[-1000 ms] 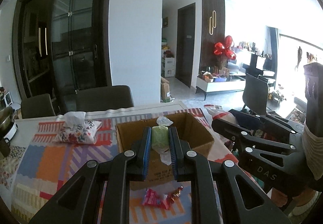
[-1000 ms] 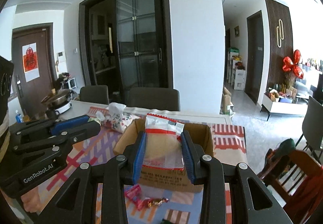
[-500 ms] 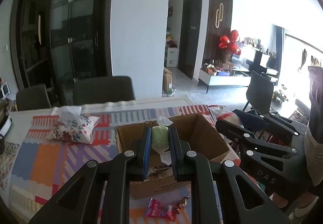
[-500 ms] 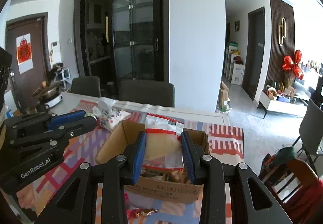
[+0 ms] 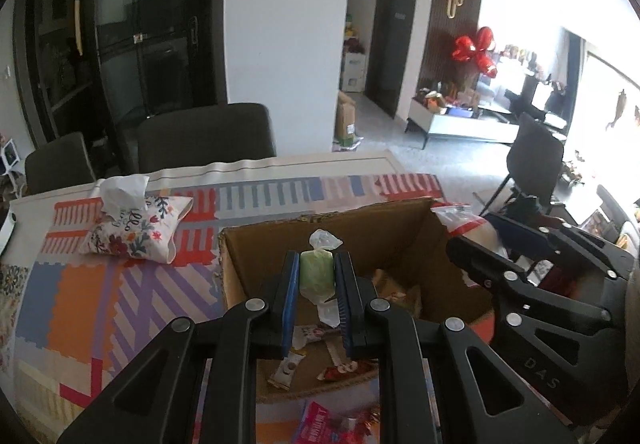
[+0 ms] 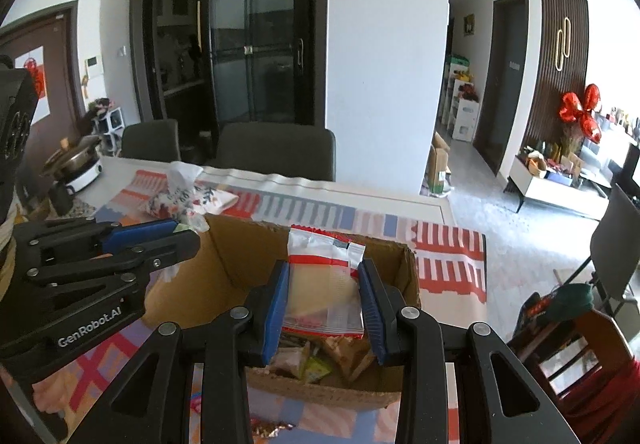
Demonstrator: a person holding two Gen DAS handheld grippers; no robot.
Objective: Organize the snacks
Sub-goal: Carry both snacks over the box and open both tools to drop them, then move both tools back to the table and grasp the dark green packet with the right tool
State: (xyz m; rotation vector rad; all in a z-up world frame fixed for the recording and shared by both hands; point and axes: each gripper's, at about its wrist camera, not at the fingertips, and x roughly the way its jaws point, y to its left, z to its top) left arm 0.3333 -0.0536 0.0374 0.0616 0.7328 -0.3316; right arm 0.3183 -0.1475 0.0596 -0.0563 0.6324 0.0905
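An open cardboard box [image 5: 400, 232] [image 6: 232, 260] stands on the patterned tablecloth, with several wrapped snacks [image 5: 340, 368] [image 6: 316, 364] lying on its bottom. My left gripper [image 5: 317, 260] hangs over the box's near side, shut on a small green snack in a clear twisted wrapper [image 5: 317, 272]. My right gripper [image 6: 324, 268] is also over the box, shut on a clear bag with red trim and pale yellow contents [image 6: 326, 284]. Each gripper shows in the other's view: the right gripper [image 5: 480, 244] beside the box's right wall, the left gripper [image 6: 160, 240] at its left wall.
A floral tissue pack [image 5: 136, 232] [image 6: 188, 196] lies left of the box. Loose pink and red snacks [image 5: 320, 424] sit on the cloth in front of it. Dark chairs [image 5: 204, 136] line the far table edge, a pot [image 6: 76, 164] stands far left, a wooden chair [image 6: 568, 328] stands right.
Both grippers have moved forward and down with their snacks, from short of the box to over its opening. The box's inside has come into sight.
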